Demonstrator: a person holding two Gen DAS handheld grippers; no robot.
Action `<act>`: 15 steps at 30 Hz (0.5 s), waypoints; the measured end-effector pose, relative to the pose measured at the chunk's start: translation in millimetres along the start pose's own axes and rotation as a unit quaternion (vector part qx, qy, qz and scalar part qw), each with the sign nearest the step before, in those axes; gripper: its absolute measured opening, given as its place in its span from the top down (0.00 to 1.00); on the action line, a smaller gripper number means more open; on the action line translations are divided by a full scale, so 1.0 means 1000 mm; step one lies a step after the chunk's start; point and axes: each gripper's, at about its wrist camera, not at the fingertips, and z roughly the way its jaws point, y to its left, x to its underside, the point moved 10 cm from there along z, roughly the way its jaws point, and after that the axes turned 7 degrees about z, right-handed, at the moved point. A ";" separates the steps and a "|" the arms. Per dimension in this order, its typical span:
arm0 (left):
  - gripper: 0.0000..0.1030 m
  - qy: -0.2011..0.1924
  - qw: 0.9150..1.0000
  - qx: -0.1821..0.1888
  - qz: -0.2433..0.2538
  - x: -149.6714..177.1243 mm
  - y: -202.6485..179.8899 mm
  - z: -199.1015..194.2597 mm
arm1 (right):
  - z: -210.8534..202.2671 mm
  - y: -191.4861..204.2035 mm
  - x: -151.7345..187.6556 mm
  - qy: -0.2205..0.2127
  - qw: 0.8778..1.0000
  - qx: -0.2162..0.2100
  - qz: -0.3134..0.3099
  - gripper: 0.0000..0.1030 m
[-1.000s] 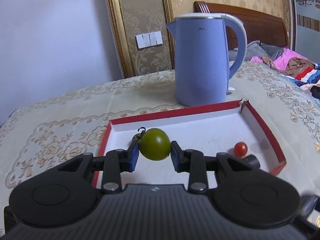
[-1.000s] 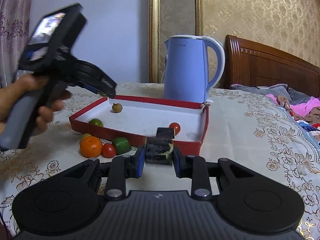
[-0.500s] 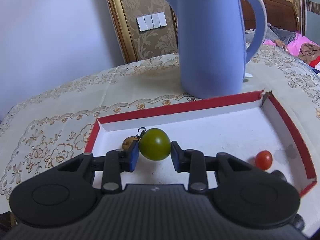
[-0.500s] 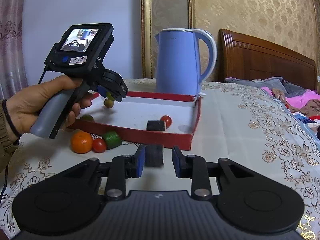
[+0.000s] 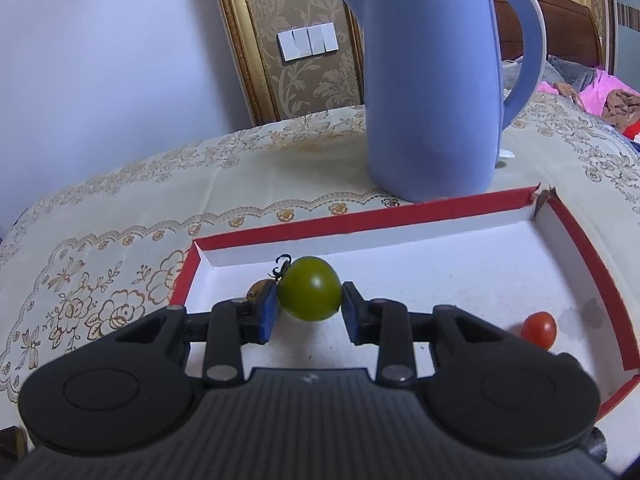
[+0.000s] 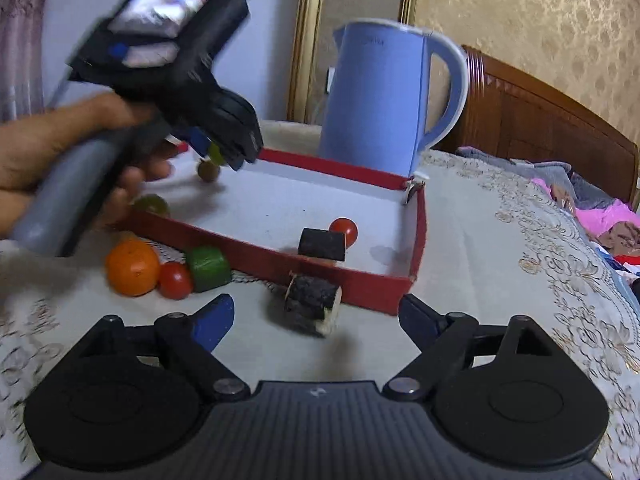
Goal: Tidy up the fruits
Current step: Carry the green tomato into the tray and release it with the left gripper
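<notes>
My left gripper (image 5: 309,314) is shut on a green tomato (image 5: 310,294) and holds it over the far left part of the red-rimmed white tray (image 5: 440,220). A brown fruit (image 5: 256,290) lies behind its left finger and a red cherry tomato (image 5: 539,329) lies at the tray's right. In the right wrist view my right gripper (image 6: 316,320) is open over the tablecloth. A dark cut piece (image 6: 312,304) lies between its fingers in front of the tray (image 6: 280,258). Another dark piece (image 6: 322,243) and a red tomato (image 6: 345,229) are in the tray.
A blue kettle (image 5: 436,80) stands behind the tray. An orange (image 6: 132,266), a red tomato (image 6: 174,280) and a green piece (image 6: 208,268) lie on the cloth in front of the tray. A green fruit (image 6: 152,205) sits in the tray's near left corner. A bed is at right.
My right gripper has opened and the dark piece now lies on the cloth. My left gripper has moved closer to the kettle, still holding the green tomato.
</notes>
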 end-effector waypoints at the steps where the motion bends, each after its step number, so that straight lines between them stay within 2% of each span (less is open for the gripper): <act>1: 0.70 0.000 1.000 0.001 0.000 0.000 0.001 0.000 | 0.007 -0.001 0.000 0.009 1.000 0.003 0.002 0.25; 3: 0.70 0.000 1.000 0.001 0.002 -0.001 0.000 0.000 | 0.022 -0.003 0.002 0.037 0.999 -0.003 0.018 0.59; 5: 0.70 0.002 1.000 0.005 0.002 -0.002 -0.001 0.002 | 0.030 -0.006 0.006 0.049 0.998 -0.019 0.044 0.70; 15: 0.66 0.010 1.000 0.019 0.011 0.002 -0.018 0.011 | 0.002 -0.011 0.009 0.022 0.998 -0.030 0.056 0.73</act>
